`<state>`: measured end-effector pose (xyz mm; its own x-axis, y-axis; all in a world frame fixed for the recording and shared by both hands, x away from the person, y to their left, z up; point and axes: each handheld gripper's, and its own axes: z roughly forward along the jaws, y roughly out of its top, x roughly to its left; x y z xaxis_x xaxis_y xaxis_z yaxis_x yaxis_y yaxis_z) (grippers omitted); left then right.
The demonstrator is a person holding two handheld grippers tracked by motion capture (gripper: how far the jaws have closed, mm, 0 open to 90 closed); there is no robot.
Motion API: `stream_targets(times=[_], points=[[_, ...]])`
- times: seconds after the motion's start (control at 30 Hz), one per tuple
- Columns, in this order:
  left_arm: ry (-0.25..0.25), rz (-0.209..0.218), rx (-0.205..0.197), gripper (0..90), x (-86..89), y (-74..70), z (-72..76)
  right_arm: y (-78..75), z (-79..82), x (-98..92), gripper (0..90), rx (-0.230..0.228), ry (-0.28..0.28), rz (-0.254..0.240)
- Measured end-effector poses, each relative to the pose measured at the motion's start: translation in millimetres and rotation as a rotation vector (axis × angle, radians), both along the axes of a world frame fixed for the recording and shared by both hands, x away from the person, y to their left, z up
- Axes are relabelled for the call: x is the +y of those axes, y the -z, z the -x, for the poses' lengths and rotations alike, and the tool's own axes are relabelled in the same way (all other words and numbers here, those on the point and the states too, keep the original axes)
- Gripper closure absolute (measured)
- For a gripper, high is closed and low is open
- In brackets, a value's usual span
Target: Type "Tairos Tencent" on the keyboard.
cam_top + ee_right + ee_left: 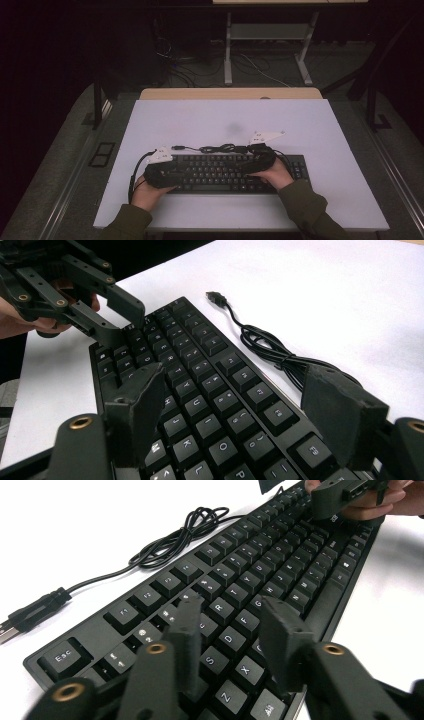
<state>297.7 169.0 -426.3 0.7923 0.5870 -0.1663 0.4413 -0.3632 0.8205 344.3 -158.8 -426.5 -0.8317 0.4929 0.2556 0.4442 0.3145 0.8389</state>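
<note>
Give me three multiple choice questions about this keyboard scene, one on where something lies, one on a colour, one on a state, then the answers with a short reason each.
1. Where does the bundled cable lie?
A. on the table beyond the keyboard's far edge
B. across the keys
C. on the floor

2. What colour is the keyboard?
A. white
B. black
C. red

3. How do the jaws of the right gripper stand?
A. clamped on the cable
C. clamped on the USB plug
B. apart above the keys, holding nothing

Answers:
1 A, the high view shows the cable on the white table just past the keyboard.
2 B, case and keys are black in every view.
3 B, the right gripper view shows keys in the wide gap between them.
</note>
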Motion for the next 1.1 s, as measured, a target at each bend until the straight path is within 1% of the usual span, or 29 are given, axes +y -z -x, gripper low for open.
stream_targets(times=[0.17,0.33,0.47,0.7,1.0,1.1], points=[[-0.005,-0.003,0.016,73.4,3.6,2.0,-0.5,2.3,-0.5,3.6,24.8,0.001,-0.003,0.007],[-0.007,-0.024,0.022,82.9,7.0,3.0,-0.5,2.5,0.0,3.8,24.5,-0.004,-0.001,0.013],[-0.012,-0.038,0.022,88.4,9.8,3.2,-1.0,2.3,0.2,3.2,24.3,-0.008,0.001,0.013],[-0.016,-0.059,0.028,89.1,13.3,5.8,-1.8,2.4,1.1,3.1,24.3,-0.010,0.001,0.020],[-0.024,-0.070,0.029,89.1,15.0,8.2,-3.7,3.5,2.2,4.9,23.7,-0.008,-0.005,0.030],[-0.021,-0.073,0.036,89.1,14.1,9.3,-4.2,3.6,2.6,5.3,23.7,-0.009,-0.006,0.032]])
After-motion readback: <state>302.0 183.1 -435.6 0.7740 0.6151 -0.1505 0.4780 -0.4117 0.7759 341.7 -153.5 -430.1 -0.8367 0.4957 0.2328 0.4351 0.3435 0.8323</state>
